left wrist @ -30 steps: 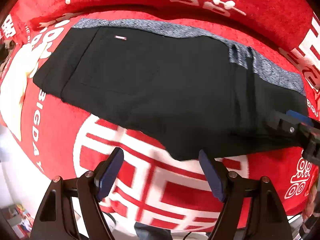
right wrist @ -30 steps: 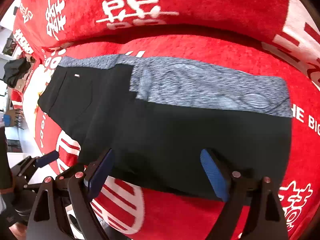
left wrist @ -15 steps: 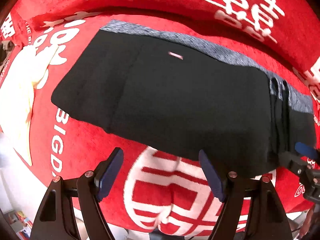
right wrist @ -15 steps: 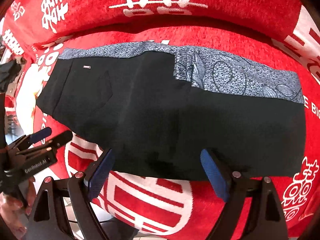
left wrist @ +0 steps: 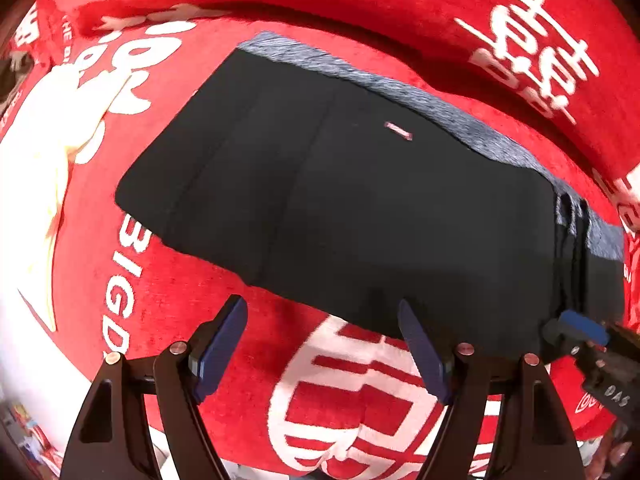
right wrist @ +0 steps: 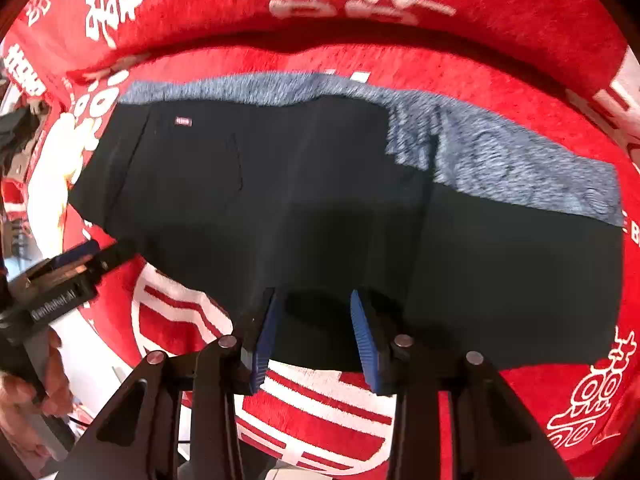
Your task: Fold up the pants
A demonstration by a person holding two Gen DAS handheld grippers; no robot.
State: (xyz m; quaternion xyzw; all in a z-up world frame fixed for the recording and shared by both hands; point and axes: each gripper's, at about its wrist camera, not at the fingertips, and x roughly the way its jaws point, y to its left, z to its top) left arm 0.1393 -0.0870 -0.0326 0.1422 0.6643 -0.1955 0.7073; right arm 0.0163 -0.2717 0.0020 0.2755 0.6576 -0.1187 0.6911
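Note:
Black pants (left wrist: 360, 208) lie flat on a red blanket, with a grey patterned layer (left wrist: 472, 128) showing along their far edge. In the right wrist view the pants (right wrist: 320, 200) span the frame, grey layer (right wrist: 500, 168) at the far right. My left gripper (left wrist: 324, 344) is open and empty, just short of the pants' near edge. My right gripper (right wrist: 314, 320) is partly closed, its jaws still apart, over the pants' near edge; no cloth shows between them. It also shows in the left wrist view (left wrist: 580, 332), the left gripper in the right wrist view (right wrist: 92, 254).
The red blanket (left wrist: 240, 360) with white characters covers the surface and rises as a fold (right wrist: 360, 28) behind the pants. Clutter (right wrist: 16, 136) sits past the blanket's left edge.
My left gripper has shifted left along the pants' near edge. My right gripper's jaws have narrowed from wide open and it has moved onto the near edge.

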